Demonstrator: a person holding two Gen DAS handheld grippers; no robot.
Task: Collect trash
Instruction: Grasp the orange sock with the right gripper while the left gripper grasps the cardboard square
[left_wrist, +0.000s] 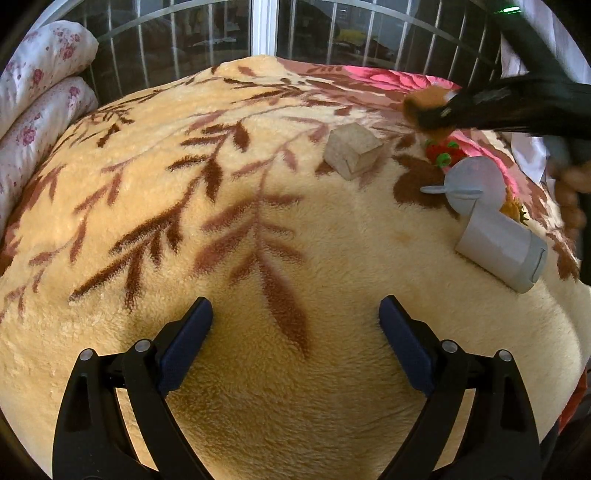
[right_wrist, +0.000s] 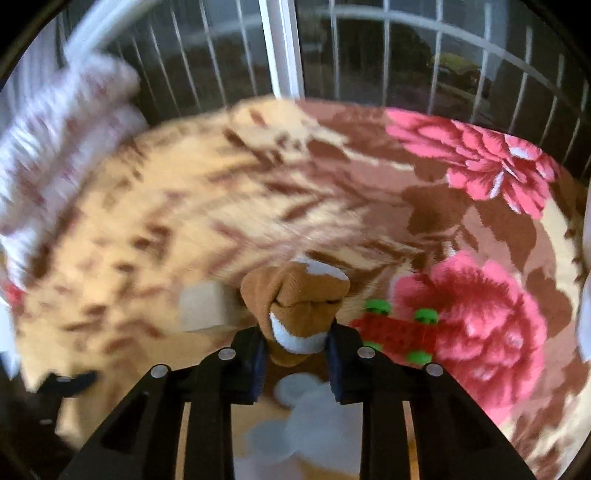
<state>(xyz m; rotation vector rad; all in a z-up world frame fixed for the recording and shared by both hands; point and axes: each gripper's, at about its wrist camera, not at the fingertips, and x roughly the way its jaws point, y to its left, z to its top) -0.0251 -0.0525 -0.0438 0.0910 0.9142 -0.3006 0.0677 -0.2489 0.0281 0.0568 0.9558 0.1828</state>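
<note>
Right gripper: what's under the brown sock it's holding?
Below the brown sock clamped in the right gripper: floral blanket, a grey bin with open lid. Its inside is hidden.

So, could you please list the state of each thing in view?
Left gripper: open, empty, above the blanket.
Right gripper: shut on the brown sock.
Brown sock: bunched, lifted.
Grey bin: tipped on its side, lid open.
Cardboard box: closed, lying on the blanket.
Red toy: lying on the blanket.
</note>
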